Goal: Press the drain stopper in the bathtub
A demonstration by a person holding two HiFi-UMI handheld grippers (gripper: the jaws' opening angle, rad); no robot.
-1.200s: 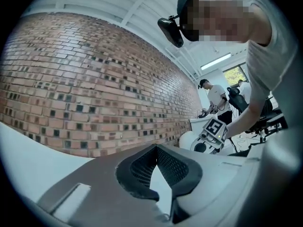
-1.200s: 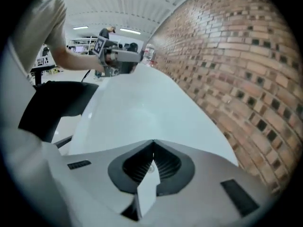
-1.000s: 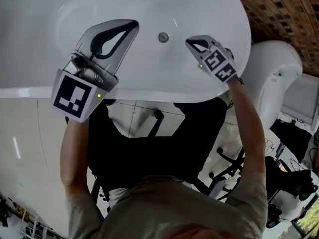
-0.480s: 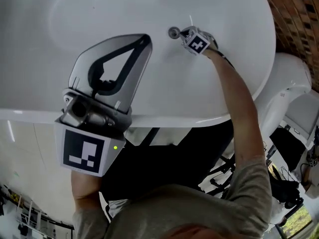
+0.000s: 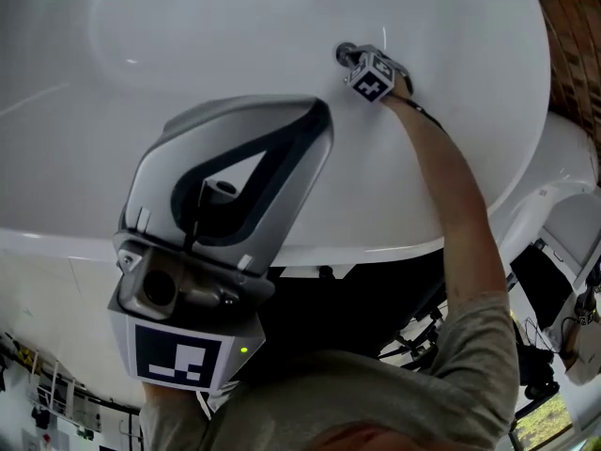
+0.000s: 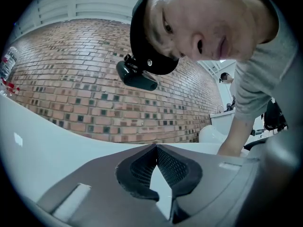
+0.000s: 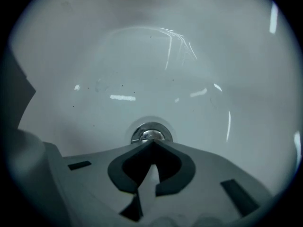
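Where jaws of right gripper [image 7: 152, 142] meet, shut and empty, drain stopper [image 7: 151, 132] at their tips

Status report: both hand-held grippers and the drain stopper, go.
Left hand-held gripper shut, empty, held high. Right hand-held gripper shut, tips at the drain stopper in the bathtub. Nothing in the way.

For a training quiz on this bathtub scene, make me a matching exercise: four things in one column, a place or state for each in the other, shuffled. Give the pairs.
Things:
1. drain stopper
2. right gripper
3. left gripper
4. brick wall

Places or states:
A. jaws together, empty, held up close to the head camera
B. round, shiny metal, on the bathtub floor
C. beyond the bathtub's far edge
D. jaws together, tips at the drain stopper

Pairs: 1-B, 2-D, 3-A, 4-C
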